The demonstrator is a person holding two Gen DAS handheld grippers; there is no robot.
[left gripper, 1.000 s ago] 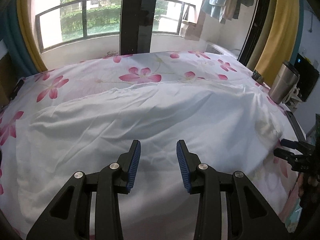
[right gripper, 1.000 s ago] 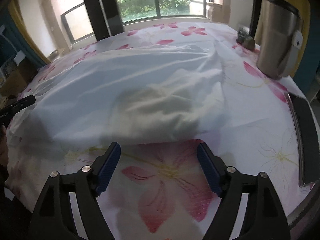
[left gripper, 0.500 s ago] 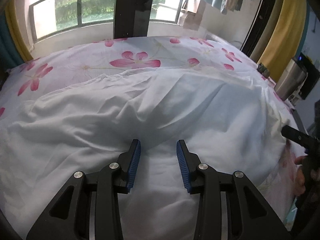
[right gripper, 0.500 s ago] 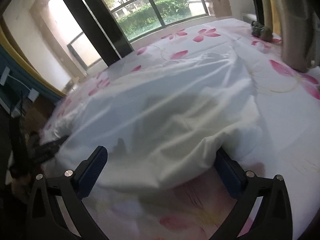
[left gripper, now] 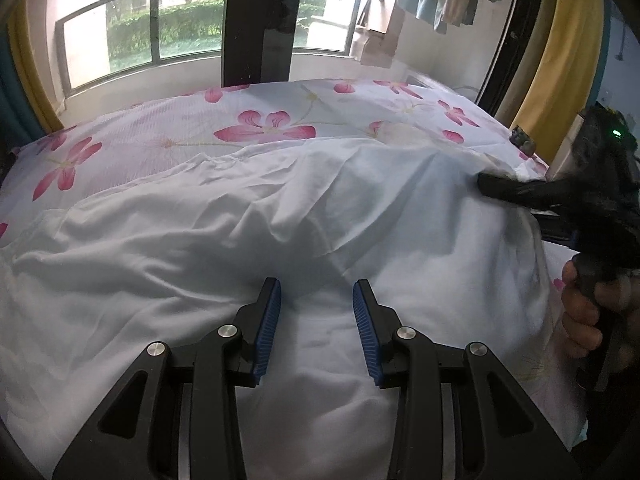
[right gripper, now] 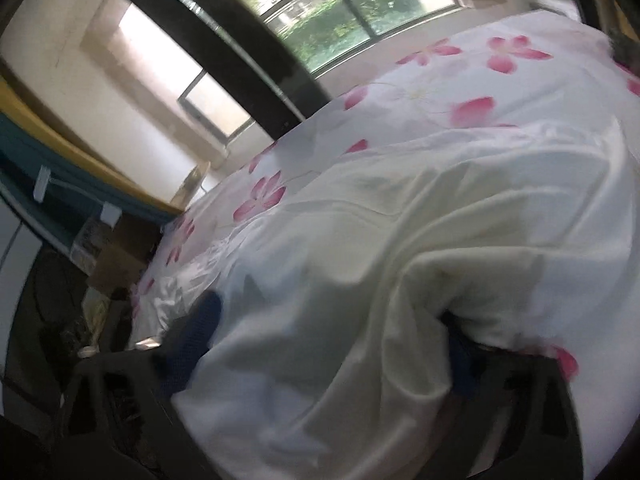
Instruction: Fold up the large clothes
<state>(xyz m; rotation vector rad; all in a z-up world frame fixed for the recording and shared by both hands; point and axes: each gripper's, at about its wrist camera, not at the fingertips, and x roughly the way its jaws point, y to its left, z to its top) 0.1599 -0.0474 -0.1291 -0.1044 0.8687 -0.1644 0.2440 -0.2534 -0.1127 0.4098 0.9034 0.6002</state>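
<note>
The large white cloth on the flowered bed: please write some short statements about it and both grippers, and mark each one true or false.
1. The large white cloth lies on a white bedsheet with pink flowers. True.
2. The left gripper is shut on the cloth. False: its jaws stand open above it.
3. White cloth lies draped between the right gripper's fingers. True.
4. The cloth is neatly folded into a small square. False: it is spread out and wrinkled.
</note>
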